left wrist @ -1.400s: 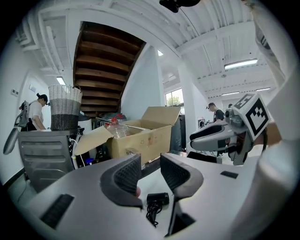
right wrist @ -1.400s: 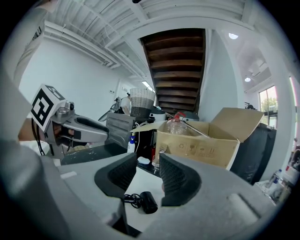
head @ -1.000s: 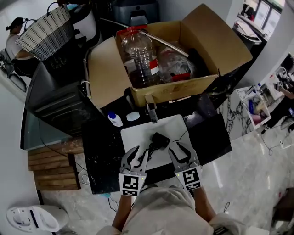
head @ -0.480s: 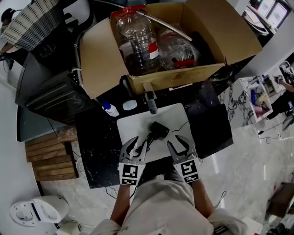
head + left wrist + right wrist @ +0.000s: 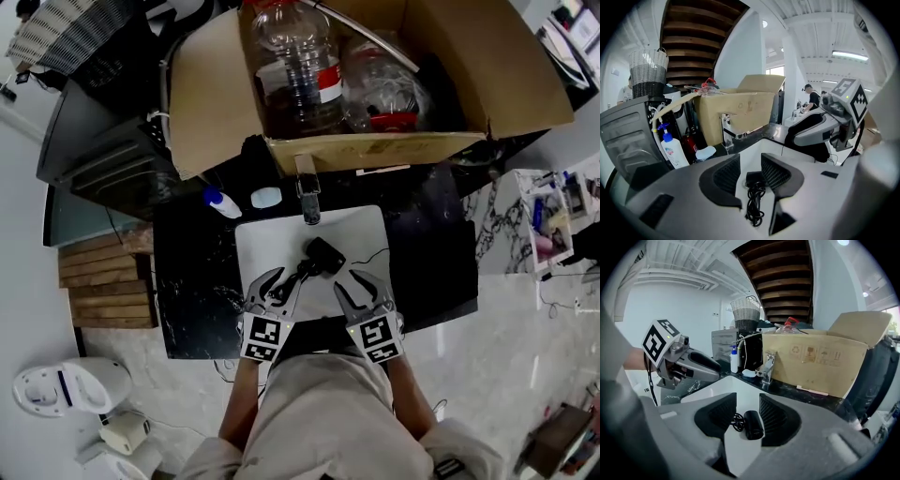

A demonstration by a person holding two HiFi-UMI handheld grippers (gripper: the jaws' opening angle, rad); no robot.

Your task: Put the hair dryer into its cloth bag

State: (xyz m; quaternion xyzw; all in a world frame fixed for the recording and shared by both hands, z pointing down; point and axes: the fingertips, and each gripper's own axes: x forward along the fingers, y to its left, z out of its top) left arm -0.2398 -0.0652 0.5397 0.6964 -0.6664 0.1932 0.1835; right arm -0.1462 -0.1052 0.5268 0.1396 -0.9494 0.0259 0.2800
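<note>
Black hair dryer (image 5: 325,255) lies on the floor of the white sink (image 5: 272,234), about centre, with its bundled cord (image 5: 298,275) trailing toward the sink's near-left side. Left gripper (image 5: 751,168) is over the sink's near edge, left of centre. Its jaws have just opened slightly and stand narrowly apart, with nothing gripped; the cord lies beyond them. Right gripper (image 5: 747,406) is over the same edge, right of centre, jaws likewise parted and empty, the dryer lying ahead of them. Tap (image 5: 307,197) stands at the sink's far edge, with the cardboard box (image 5: 366,150) behind it.
</note>
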